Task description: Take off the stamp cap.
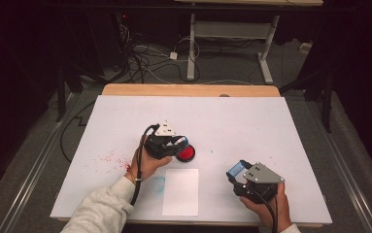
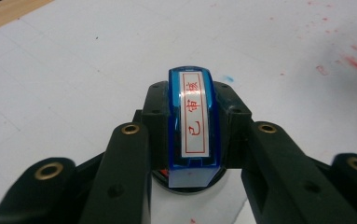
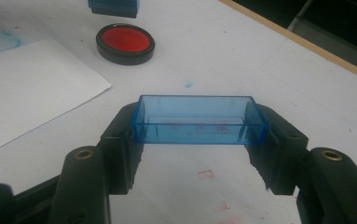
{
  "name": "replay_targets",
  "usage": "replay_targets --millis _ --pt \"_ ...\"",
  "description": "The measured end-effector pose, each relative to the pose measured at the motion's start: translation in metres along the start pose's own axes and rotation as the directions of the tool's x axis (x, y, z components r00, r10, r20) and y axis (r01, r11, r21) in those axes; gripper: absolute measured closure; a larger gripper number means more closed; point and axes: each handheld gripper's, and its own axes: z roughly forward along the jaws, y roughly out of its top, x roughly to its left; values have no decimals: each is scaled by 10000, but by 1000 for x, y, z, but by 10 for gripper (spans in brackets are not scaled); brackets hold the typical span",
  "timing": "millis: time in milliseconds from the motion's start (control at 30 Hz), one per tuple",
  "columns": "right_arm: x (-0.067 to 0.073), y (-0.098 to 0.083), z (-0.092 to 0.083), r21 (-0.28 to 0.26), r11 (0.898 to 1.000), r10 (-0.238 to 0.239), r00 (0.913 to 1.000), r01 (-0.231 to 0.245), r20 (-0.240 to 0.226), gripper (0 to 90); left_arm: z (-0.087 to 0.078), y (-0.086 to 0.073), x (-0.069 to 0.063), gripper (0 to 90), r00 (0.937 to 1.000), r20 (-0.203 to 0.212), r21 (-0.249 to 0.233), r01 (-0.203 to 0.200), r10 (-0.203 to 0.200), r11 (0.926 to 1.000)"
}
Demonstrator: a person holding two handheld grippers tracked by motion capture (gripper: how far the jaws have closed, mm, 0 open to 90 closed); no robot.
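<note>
The blue plastic stamp with a red-lettered label (image 2: 194,122) sits clamped in the left tongs (image 2: 192,140), poised over the round red ink pad (image 1: 186,154), probably for inking. The right tongs (image 3: 198,135) grip its clear blue cap (image 3: 199,120) aside above the white bench (image 1: 251,121), beside the white paper sheet (image 1: 180,191).
</note>
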Motion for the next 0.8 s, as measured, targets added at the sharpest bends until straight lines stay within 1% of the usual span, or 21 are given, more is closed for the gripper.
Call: replay_targets --millis 67,133,167,233,400,467,700,800 --pt "0 0 1 35 10000 -34 10000 34 -15 406 5 -2 3 684 9999 -39 80 130 -130 9999" --pt "0 -1 2 50 10000 -34 10000 34 -25 406 9 -3 5 684 9995 104 129 287 -289 9995" --pt "0 -1 2 69 10000 -64 10000 64 -32 406 11 -3 6 684 9996 55 175 270 -271 9995" --pt "0 -1 2 72 10000 -53 10000 53 -31 406 13 -4 6 684 9993 178 222 337 -341 9992" --pt "1 -1 3 108 9999 -67 10000 68 -70 407 19 -5 5 684 9988 271 321 395 -404 9987" --pt "1 -1 3 130 9999 -76 9999 77 -81 406 20 -5 5 684 9988 266 332 392 -401 9987" --pt "1 -1 4 214 9997 -98 9999 101 -140 406 22 -4 2 685 9998 51 458 176 -179 9988" --pt "2 -1 4 226 9997 -96 9999 99 -140 406 22 -5 2 685 9997 51 451 219 -221 9987"
